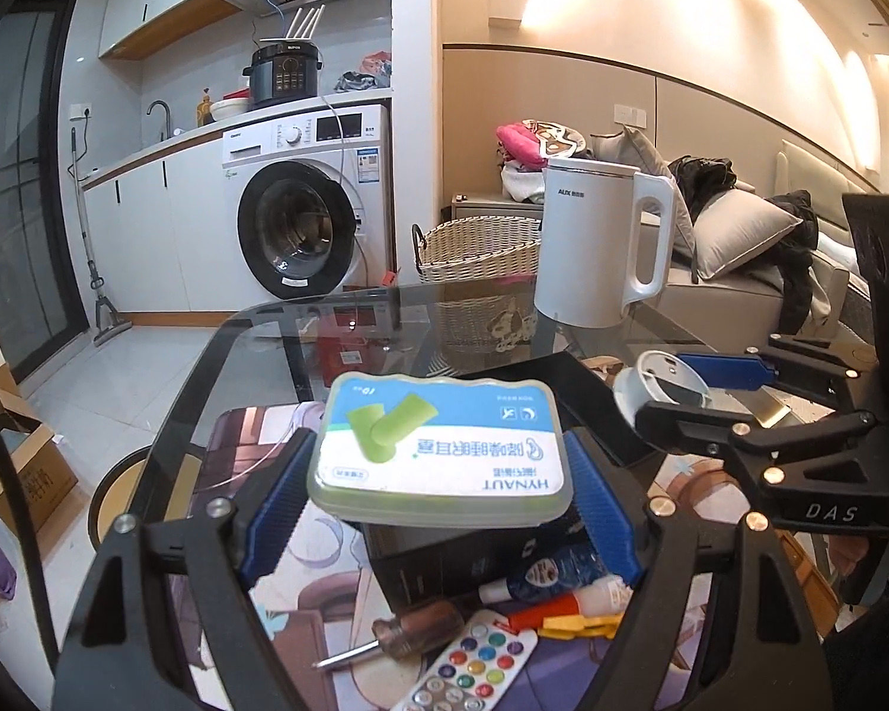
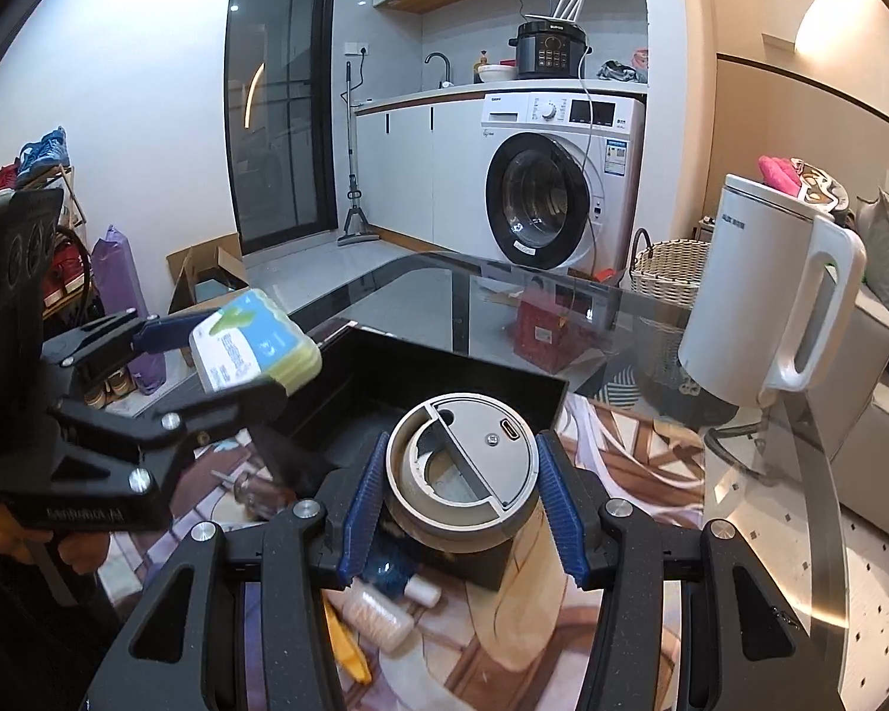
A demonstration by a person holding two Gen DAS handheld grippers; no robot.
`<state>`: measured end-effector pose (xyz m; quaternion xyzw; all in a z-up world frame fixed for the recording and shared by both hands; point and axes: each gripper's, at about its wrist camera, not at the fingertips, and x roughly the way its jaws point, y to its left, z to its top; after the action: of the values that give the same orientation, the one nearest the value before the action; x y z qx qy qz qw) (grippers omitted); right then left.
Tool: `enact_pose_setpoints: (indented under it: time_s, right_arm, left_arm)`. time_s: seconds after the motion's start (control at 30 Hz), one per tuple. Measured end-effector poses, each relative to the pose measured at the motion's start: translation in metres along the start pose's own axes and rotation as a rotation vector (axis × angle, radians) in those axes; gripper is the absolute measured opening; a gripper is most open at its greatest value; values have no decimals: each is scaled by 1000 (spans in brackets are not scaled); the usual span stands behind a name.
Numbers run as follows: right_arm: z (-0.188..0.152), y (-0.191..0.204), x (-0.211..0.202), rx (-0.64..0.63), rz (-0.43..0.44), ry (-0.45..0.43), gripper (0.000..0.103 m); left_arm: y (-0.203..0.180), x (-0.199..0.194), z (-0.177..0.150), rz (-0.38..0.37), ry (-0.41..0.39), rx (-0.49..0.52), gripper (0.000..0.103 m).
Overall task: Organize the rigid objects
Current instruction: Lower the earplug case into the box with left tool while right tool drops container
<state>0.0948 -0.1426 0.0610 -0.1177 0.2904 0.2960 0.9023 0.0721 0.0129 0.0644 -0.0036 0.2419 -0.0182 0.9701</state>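
My left gripper (image 1: 438, 474) is shut on a flat green earplug box (image 1: 441, 450) with a blue and white label, held above the open black box (image 1: 587, 409) on the glass table. It also shows in the right wrist view (image 2: 255, 346) at the left. My right gripper (image 2: 459, 486) is shut on a round grey device (image 2: 462, 468) with a half-moon opening, held over the black box (image 2: 444, 379). In the left wrist view the right gripper (image 1: 699, 394) holds that device (image 1: 661, 388) at the right.
A white kettle (image 1: 604, 243) (image 2: 770, 296) stands on the glass table (image 1: 338, 320) beyond the box. Small items lie near me: a screwdriver (image 1: 409, 631), a colourful remote (image 1: 474, 666), a glue tube (image 1: 563, 604), small bottles (image 2: 379, 610). A wicker basket (image 1: 474, 249) stands behind.
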Motion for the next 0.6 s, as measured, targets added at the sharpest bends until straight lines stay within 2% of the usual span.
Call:
enact_pose_setpoints:
  time_s: [0.23, 0.6]
  right_arm:
    - [11, 1, 26, -6, 1, 24, 50]
    - [9, -1, 59, -25, -7, 88, 50]
  left_arm:
    - [2, 21, 8, 4, 8, 8, 82]
    - [9, 50, 1, 6, 63, -4, 82]
